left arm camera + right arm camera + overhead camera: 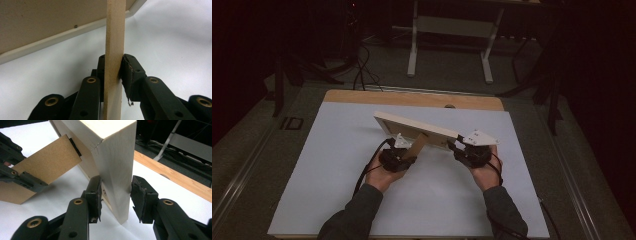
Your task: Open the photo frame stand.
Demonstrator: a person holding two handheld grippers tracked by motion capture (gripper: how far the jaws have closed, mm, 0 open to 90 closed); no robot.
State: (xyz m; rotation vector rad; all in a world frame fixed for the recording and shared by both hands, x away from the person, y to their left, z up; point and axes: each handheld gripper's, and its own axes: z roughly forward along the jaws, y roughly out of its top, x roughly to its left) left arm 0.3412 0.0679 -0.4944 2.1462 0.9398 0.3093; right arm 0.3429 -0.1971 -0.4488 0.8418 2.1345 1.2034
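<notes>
While the picture frame is held tilted above the white desk, its corner is clamped between the right claw jaws, and its brown back stand is gripped edge-on by the clenched left claw.

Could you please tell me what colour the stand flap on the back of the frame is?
Plain cardboard brown; the flap shows best in the right gripper view.
</notes>
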